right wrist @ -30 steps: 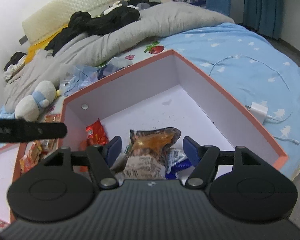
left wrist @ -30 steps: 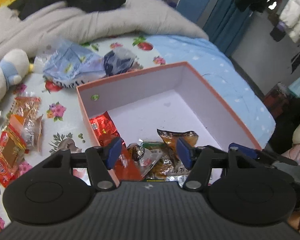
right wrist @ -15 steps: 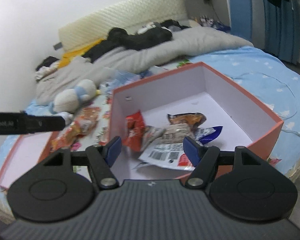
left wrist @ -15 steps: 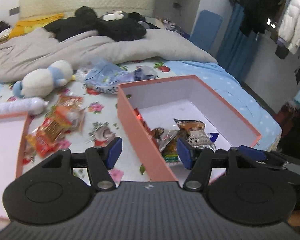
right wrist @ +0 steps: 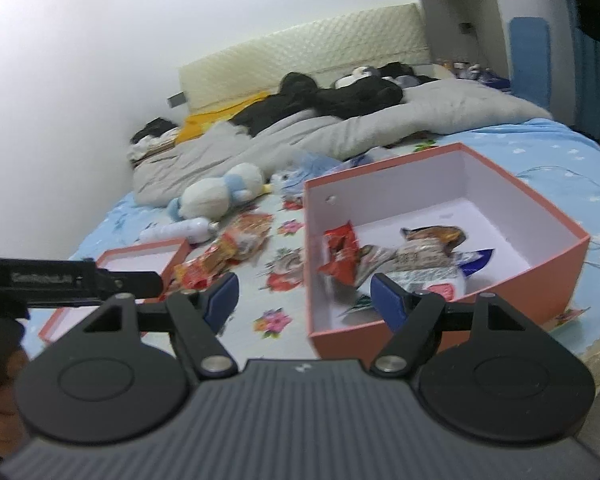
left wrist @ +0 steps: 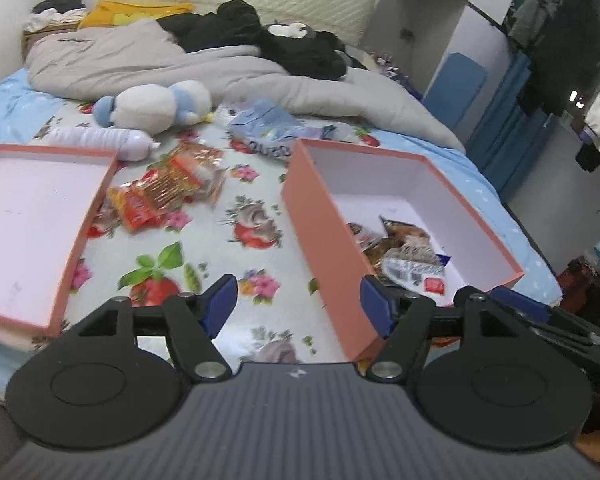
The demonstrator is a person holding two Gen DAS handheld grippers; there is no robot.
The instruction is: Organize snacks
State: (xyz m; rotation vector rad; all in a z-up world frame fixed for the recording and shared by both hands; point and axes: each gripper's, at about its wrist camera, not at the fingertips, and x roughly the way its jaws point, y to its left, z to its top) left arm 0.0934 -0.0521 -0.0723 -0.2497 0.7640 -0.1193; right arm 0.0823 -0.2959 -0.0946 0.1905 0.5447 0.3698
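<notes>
Snacks (left wrist: 168, 196) are lying loose beside the box (left wrist: 324, 240), so I'm hovering both grippers (left wrist: 296, 304) (right wrist: 302, 298) released. Jaws have just been widening, gripping nothing.

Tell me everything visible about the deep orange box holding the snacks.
The deep orange box is rectangular, apparently cardboard, salmon-orange outside and white inside, open on top with no lid on it. It sits flat on the floral bed sheet. Several snack packets lie heaped toward one end; the rest of its floor is bare. Neither claw touches it.

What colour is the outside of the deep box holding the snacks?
Salmon-orange outside, white inside; the deep box shows best in the right wrist view.
</notes>
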